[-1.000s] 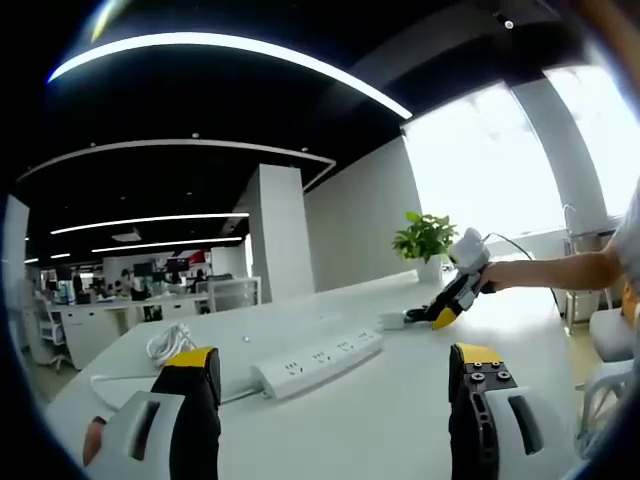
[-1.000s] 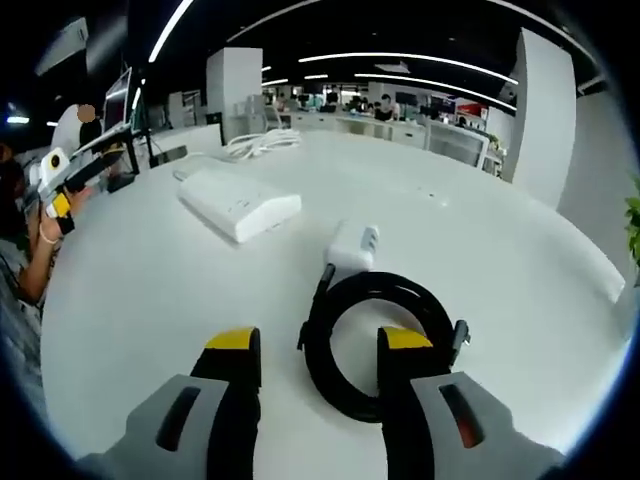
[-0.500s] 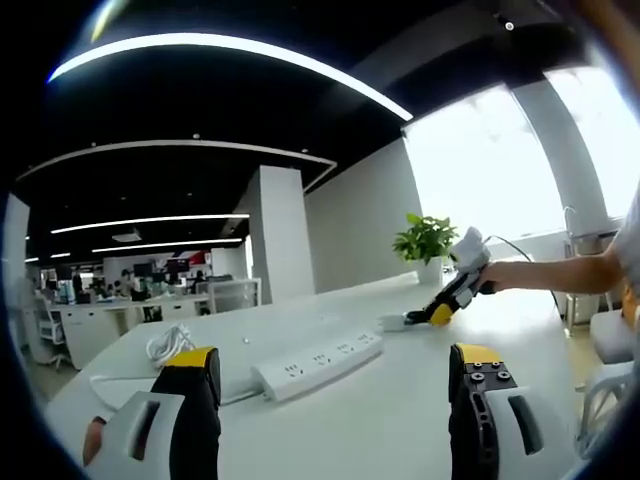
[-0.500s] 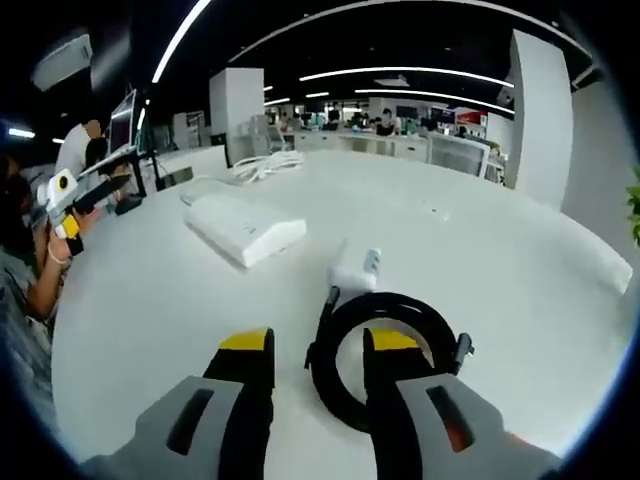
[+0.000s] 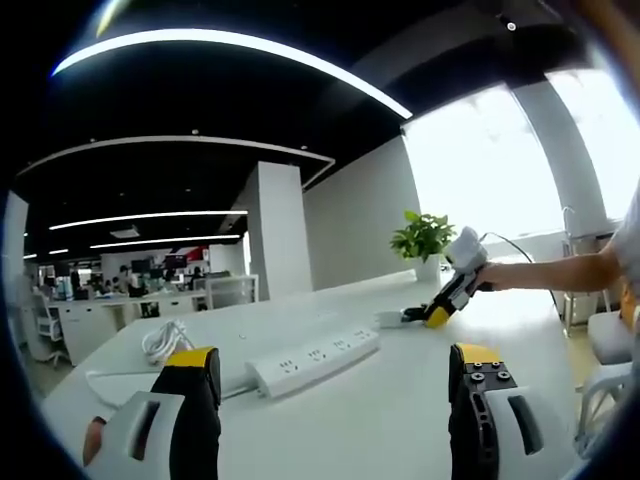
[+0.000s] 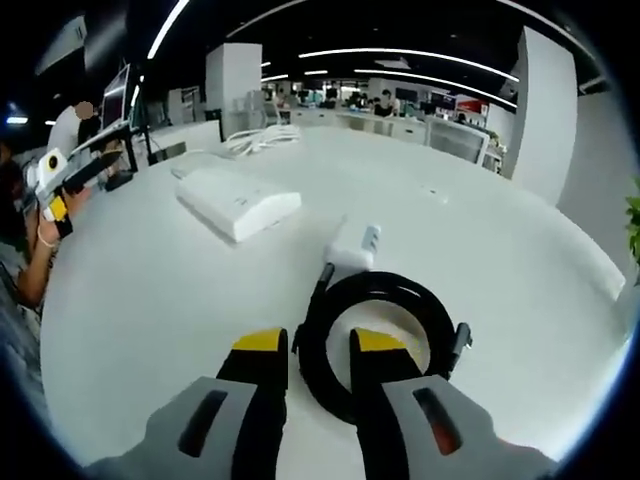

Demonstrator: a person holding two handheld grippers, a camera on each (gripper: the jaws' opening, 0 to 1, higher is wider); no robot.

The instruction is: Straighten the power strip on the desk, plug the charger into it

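A white power strip [image 5: 300, 365] lies slanted on the white desk [image 5: 400, 400], just beyond my left gripper [image 5: 333, 358], whose jaws stand wide open with nothing between them. The strip [image 6: 238, 203] also lies in the right gripper view, left of the white charger [image 6: 350, 245], whose prongs point away. The charger's black cable [image 6: 400, 300] lies coiled. My right gripper [image 6: 317, 343] straddles the coil's left arc, jaws narrowed with a gap still showing. In the left gripper view a hand holds the right gripper [image 5: 445, 300] beside the charger [image 5: 390, 320].
The strip's white cord [image 5: 165, 340] lies bundled at its far end [image 6: 262, 142]. A potted plant [image 5: 422, 237] stands at the desk's far edge near the windows. A monitor [image 6: 120, 105] stands at the left. A person's arm [image 5: 560, 270] reaches in.
The right gripper's jaws have drawn closer together around the left arc of the black cable coil. The left gripper has stayed put, with jaws equally wide.
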